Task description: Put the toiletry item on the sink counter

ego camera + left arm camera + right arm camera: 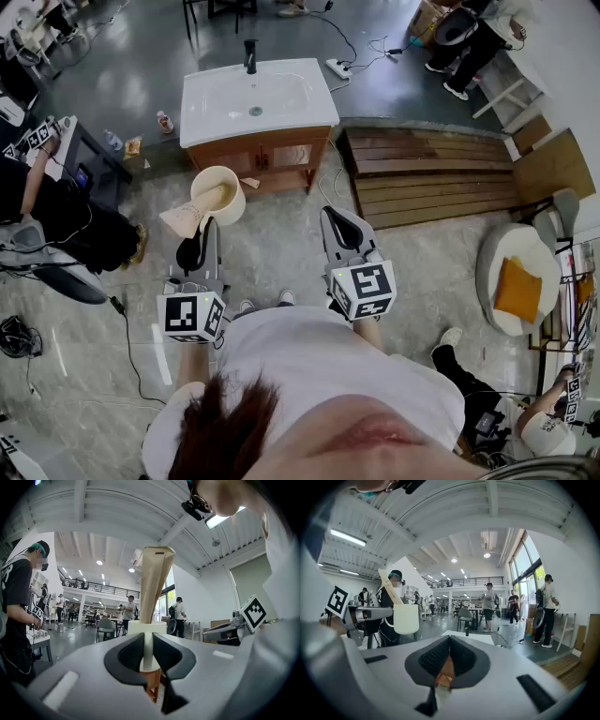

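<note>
**Left gripper [206, 228] holds cup and tube in front of the sink**

Left gripper's jaws are closed partway on a thin white upright part of a white cup [146, 627], which from the right gripper view looks to be the cup's handle. The cup hangs upright in the air, just in front of the wooden cabinet [272, 155] near its left front corner, and is not on the white sink counter [211, 117].

Standing in the cup is the toiletry item, a beige squeeze tube [154, 583]. Its narrow end is down in the cup and its flat, crimped end is up, so it widens towards the top. From the head view it leans over the rim on the left. Its surface is plain and matte. A small dark mark sits just under the crimp, too small to read, and I can make out no brand or wording on it or on the cup.

A black faucet [250, 54] stands at the back edge of the counter, behind the basin.

Over on the other side, the right gripper [339, 225] is held beside the left one, its jaws together with nothing between them. Each gripper carries a cube printed with black-and-white square markers.
</note>
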A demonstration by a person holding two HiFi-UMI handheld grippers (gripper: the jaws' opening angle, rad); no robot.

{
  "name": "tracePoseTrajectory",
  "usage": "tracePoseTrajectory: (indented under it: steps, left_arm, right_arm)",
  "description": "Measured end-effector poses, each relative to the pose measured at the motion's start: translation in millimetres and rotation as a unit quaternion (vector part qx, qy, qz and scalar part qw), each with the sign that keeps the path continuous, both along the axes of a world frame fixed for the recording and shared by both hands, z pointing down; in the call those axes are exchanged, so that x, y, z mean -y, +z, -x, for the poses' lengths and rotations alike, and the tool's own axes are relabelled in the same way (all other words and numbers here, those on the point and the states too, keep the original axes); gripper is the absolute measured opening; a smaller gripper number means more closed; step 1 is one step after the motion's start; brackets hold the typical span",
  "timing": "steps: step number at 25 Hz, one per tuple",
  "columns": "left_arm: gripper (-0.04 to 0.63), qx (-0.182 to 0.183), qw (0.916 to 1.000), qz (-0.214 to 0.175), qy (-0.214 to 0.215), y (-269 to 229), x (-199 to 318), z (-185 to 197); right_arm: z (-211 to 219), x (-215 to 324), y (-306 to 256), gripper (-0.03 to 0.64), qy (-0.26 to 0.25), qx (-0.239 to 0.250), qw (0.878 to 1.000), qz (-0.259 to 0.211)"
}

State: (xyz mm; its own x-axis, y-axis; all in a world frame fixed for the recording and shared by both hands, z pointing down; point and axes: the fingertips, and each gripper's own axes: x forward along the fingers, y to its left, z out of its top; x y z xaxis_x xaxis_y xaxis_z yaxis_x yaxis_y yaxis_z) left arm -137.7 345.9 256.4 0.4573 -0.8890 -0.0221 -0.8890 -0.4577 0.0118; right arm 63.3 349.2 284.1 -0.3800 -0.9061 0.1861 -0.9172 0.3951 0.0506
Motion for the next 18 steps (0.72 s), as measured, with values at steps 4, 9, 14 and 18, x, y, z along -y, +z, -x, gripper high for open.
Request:
tracePoseTrajectory:
  steps: [4,9,14,18]
  left_arm:
    - [0.055,-0.002,1.0000,-0.001,-0.004,-2.7,-4.2,1.4]
    - [0.055,-0.004,0.9999,-0.007,-0.007,-6.8,-5.6,1.1]
    - [0.055,-0.004,0.9999,-0.009,-0.005,-6.6,-6.4,-4.3]
    - [0.055,-0.004,0.9999,-0.009,-0.005,-7.4,-5.7,-7.6]
  right_arm:
    - [-0.5,-2.5,-3.2,0.011,0.000,-0.002,1.000,-0.002]
    - [-0.1,-1.9,-8.6,0.011,-0.003,-0.004,1.000,-0.009]
    - [-3.9,-2.7,-9.4,0.011,-0.005,-0.005,1.000,-0.010]
    - [-7.2,-1.2,-9.1,0.011,-0.006,-0.006,1.000,-0.009]
